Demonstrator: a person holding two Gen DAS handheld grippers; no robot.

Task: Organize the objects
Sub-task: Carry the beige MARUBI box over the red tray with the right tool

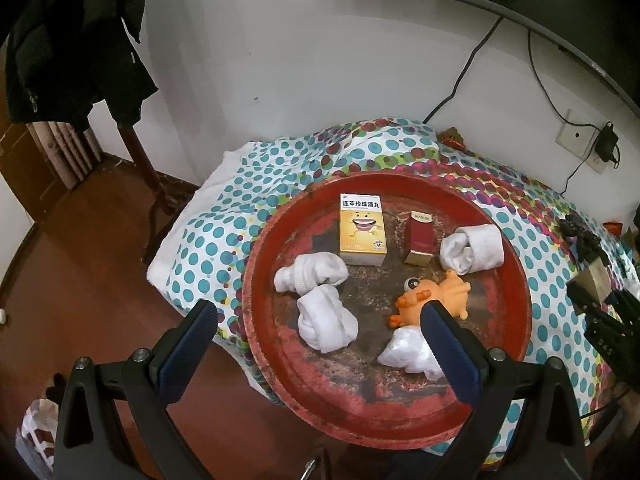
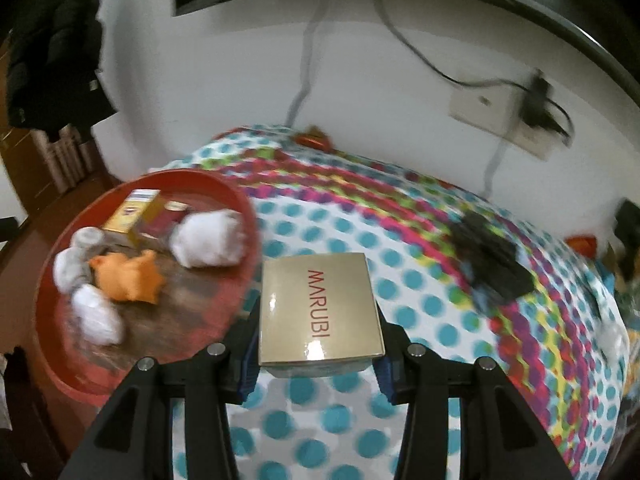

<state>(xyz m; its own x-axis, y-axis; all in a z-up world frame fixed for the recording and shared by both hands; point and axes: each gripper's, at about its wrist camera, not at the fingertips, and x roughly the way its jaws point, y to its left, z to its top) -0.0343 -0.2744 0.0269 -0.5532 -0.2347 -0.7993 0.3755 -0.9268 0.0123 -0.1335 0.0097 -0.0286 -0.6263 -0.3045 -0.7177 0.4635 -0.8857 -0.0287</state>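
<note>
Firmly, the right gripper [image 2: 318,354] clamps a glossy gold box [image 2: 318,312] above the dotted cloth [image 2: 420,280], beside the worn red round tray [image 1: 508,280]. Soft white rolled socks [image 1: 326,322] and a rubbery orange toy [image 1: 432,300] lie in it; the left gripper [image 1: 320,348] hangs spread wide above.

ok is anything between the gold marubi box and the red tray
Nothing visible. The gold MARUBI box, held in the right gripper, sits just right of the red tray, over bare dotted cloth.
</note>
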